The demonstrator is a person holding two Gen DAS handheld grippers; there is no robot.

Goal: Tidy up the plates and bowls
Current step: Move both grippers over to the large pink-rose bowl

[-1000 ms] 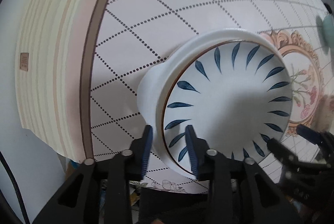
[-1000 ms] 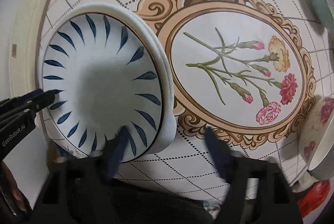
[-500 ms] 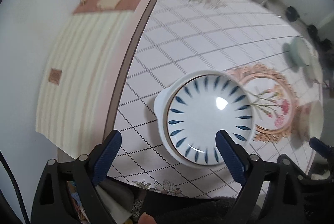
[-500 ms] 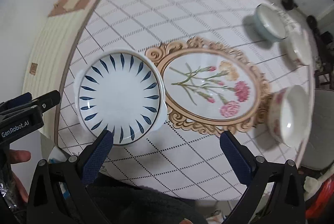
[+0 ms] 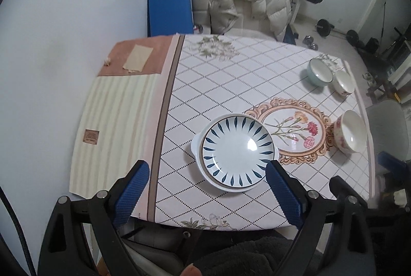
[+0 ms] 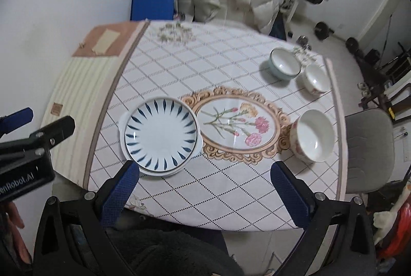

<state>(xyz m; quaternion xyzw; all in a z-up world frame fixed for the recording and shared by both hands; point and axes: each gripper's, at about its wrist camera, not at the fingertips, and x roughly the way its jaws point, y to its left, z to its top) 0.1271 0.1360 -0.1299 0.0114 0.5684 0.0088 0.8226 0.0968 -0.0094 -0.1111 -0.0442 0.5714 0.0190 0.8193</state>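
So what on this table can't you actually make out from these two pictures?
- White dish beneath the blue-leaf plate: the plate covers everything except its rim and handles, both views.
- Brown label on the striped cloth: print too small, both views.
- Table's near edge: left view, the left gripper blocks it.

Blue-leafed white plate (image 5: 236,152); pink-flowered bowl (image 5: 350,131)

Right gripper (image 6: 204,173): jaws wide apart, nothing between them, above table (image 6: 231,199). Blue-leaf plate (image 6: 161,135) stacked on white dish, left. Floral bowl (image 6: 314,139) right; pale green bowl (image 6: 284,64) and small white bowl (image 6: 316,81) far right.
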